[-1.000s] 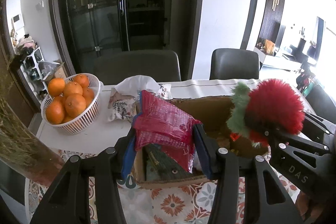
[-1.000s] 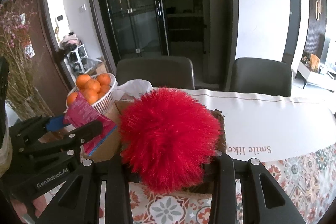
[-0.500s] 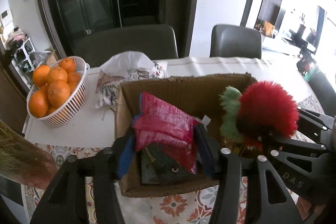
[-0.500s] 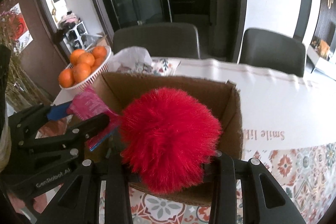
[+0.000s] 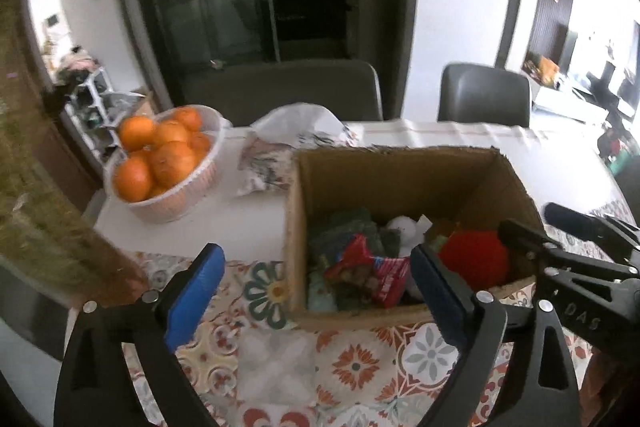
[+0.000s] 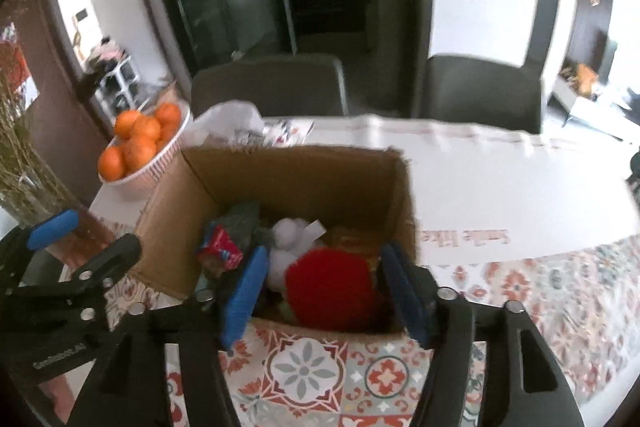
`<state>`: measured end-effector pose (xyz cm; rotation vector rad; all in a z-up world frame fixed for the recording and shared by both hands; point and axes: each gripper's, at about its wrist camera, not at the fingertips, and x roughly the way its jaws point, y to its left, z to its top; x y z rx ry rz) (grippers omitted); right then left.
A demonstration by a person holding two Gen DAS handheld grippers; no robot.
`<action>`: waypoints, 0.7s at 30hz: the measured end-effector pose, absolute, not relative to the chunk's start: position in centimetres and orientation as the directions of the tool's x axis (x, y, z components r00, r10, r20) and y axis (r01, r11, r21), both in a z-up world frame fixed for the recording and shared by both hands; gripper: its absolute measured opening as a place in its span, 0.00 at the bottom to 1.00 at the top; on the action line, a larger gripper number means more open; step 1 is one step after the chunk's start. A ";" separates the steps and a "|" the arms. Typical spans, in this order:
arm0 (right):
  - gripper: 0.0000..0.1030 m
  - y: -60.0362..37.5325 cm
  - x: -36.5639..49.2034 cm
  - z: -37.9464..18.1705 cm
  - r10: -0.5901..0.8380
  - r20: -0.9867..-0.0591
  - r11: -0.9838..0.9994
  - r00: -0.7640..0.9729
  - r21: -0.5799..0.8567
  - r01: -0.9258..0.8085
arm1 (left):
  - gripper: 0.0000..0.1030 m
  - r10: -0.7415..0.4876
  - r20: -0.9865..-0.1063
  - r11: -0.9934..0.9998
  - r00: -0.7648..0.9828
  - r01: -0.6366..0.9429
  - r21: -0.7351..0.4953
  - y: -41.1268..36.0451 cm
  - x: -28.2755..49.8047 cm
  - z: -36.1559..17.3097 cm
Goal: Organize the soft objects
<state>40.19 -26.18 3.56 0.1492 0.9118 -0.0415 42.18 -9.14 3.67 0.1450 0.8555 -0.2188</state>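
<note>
An open cardboard box (image 5: 400,171) (image 6: 280,171) stands on the patterned tablecloth. Inside lie a red fluffy pom-pom (image 5: 474,261) (image 6: 328,291), a red mesh bag (image 5: 370,275) (image 6: 220,243), a white plush (image 6: 290,245) and dark green soft items (image 5: 344,231). My left gripper (image 5: 316,287) is open and empty, its fingers wide apart above the box's near left corner. My right gripper (image 6: 324,291) is open, its fingers astride the pom-pom lying in the box, not touching it.
A white basket of oranges (image 5: 164,163) (image 6: 140,143) stands at the back left, a white printed bag (image 5: 292,143) behind the box. Dried grass in a vase (image 5: 48,211) is at the left. Two grey chairs (image 5: 484,95) stand behind the table.
Both grippers opened over the box. The red mesh bag dropped from the left gripper and the red pom-pom from the right; both now lie inside the box.
</note>
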 end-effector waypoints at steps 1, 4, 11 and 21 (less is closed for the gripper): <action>0.68 -26.0 39.4 4.1 0.021 -0.779 0.989 0.627 0.109 0.102 | 0.97 -0.125 -0.751 0.971 0.648 0.236 0.043 -8.7 41.6 4.1; 0.68 -25.5 36.7 5.8 0.010 -0.744 0.988 0.668 0.110 0.108 | 0.99 -0.086 -0.705 0.979 0.704 0.193 0.073 -7.6 38.8 5.7; 0.74 -24.1 28.7 9.4 -0.088 -0.652 0.985 0.753 0.054 0.162 | 1.00 -0.050 -0.617 0.986 0.785 0.138 0.096 -5.2 31.3 8.8; 0.88 -21.7 17.0 12.9 -0.174 -0.528 0.979 0.831 -0.004 0.203 | 1.00 -0.058 -0.535 0.987 0.843 0.129 0.097 -2.8 20.6 11.0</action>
